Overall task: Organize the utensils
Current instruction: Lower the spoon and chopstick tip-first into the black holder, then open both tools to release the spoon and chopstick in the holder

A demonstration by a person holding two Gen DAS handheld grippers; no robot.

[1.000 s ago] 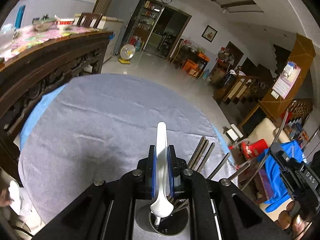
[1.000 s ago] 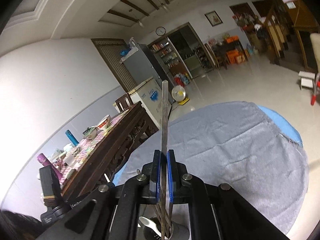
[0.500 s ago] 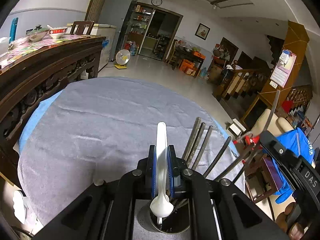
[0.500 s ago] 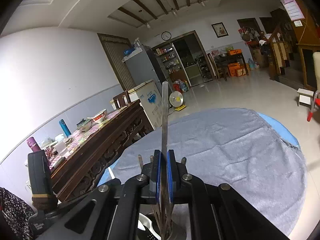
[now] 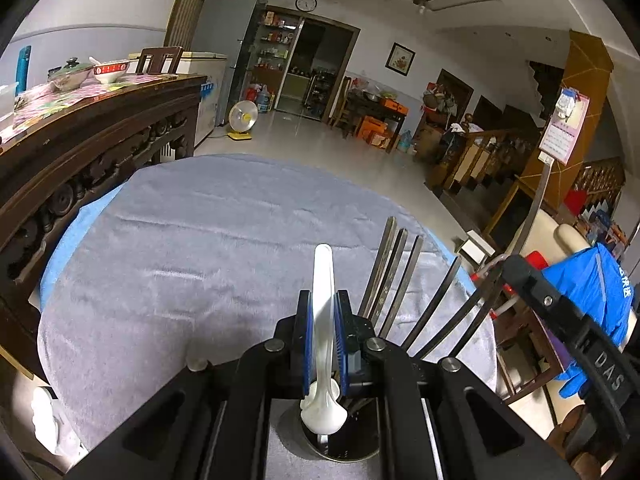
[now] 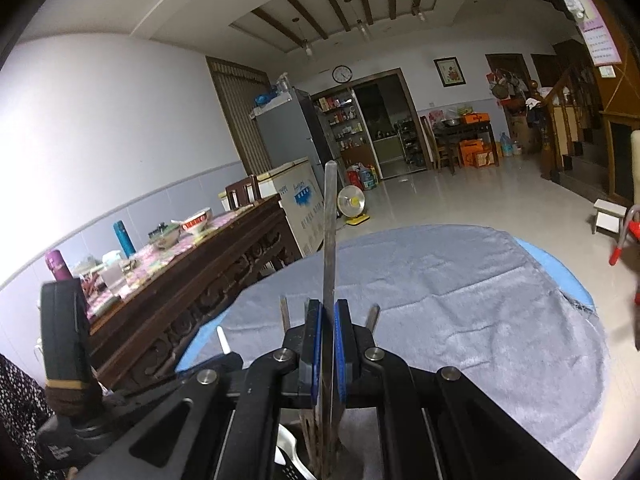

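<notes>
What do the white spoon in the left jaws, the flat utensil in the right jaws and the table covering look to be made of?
White spoon: glossy, opaque white, thick-walled, probably ceramic, possibly melamine.
Flat utensil: thin grey strip with a dull metallic sheen, likely stainless steel.
Table covering: grey fabric with a soft, fuzzy nap and creases, like fleece or towelling; a smoother blue layer shows beneath its edge.

White spoon, bowl over holder
</notes>
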